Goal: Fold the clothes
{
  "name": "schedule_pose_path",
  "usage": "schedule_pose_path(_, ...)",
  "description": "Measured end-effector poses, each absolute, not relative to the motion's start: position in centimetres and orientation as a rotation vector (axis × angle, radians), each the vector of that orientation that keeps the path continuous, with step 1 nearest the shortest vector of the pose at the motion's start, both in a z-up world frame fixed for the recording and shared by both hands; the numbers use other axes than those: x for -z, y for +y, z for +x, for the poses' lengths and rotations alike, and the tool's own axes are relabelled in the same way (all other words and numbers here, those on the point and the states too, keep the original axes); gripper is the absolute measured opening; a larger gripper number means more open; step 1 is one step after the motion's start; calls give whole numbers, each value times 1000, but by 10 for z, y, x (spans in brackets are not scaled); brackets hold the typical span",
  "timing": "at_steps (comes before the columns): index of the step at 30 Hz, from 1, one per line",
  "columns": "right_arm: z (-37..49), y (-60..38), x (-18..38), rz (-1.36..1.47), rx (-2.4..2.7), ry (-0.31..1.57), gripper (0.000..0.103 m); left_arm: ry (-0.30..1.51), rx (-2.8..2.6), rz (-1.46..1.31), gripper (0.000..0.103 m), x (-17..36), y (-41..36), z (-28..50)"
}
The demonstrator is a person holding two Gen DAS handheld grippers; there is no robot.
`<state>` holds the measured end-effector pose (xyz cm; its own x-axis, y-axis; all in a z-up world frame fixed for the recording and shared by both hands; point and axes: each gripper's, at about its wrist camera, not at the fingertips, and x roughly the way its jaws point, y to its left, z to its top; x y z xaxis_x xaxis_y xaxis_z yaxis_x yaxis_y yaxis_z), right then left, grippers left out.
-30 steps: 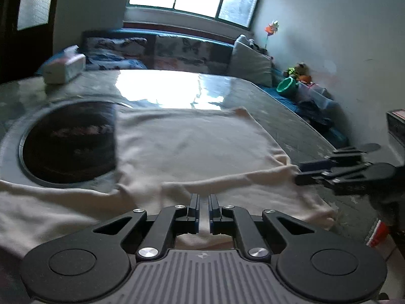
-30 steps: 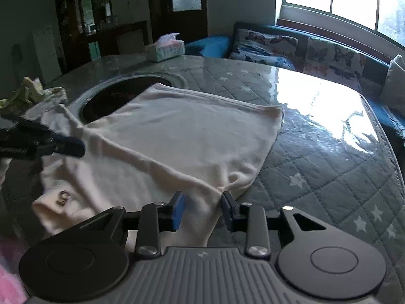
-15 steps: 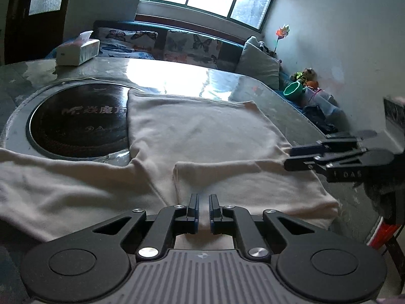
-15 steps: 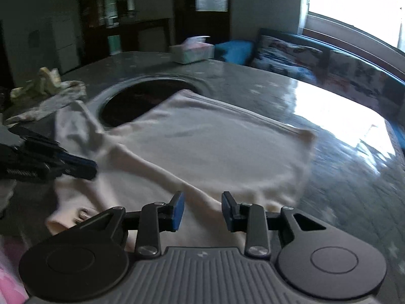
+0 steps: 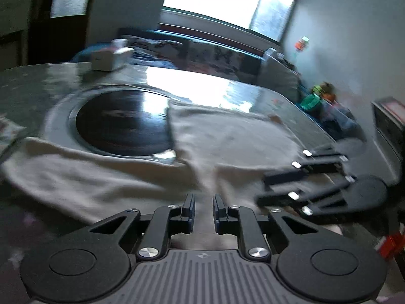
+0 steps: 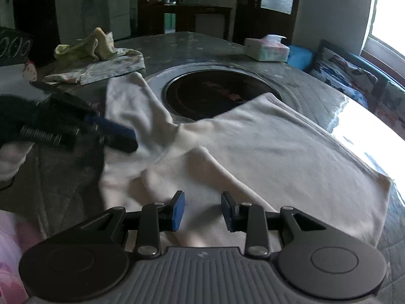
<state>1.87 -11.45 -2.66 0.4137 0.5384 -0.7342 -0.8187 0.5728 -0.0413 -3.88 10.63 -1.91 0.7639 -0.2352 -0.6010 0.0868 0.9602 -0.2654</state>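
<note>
Since a second ago my left gripper has gone from pressed nearly together on the cloth to a narrow gap, and its jaws are opening now; both views have also swung, so the dark round inset in the table sits more central than before. The cream garment lies spread on the quilted table, its far edge overlapping the near right rim of that inset. In the left wrist view, blurred by motion, the garment runs under and just beyond the left fingertips; cloth shows through the gap, but I cannot tell whether the pads touch it. One sleeve stretches off to the left, and a folded-over sleeve lies on the right beneath my right gripper, which hovers over it.

From the right wrist view the right gripper stands moderately spread, the cream fabric lying below and beyond the blue pads, nothing pinched between them. The left gripper shows at the left edge of the garment, by the raised sleeve.

A tissue box stands on the far side of the table with a tissue poking from its top. A crumpled yellow-and-floral pile of clothes lies at far left.
</note>
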Motion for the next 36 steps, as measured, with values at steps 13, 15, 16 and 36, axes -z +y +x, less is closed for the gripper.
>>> schedule_pose_path(13, 33, -92, 26, -400, -908, 732, 32, 641, -355, -321, 40, 20, 213, -39)
schedule_pose_path(15, 30, -94, 21, -401, -907, 719, 32, 640, -404, -315, 40, 23, 222, -35)
schedule_pose_path(16, 27, -96, 17, -400, -910, 710, 32, 642, -426, -317, 40, 25, 226, -32)
schedule_pose_path(36, -1, -149, -10, -287, -821, 626, 39, 544, -303, -449, 8, -3, 221, -18)
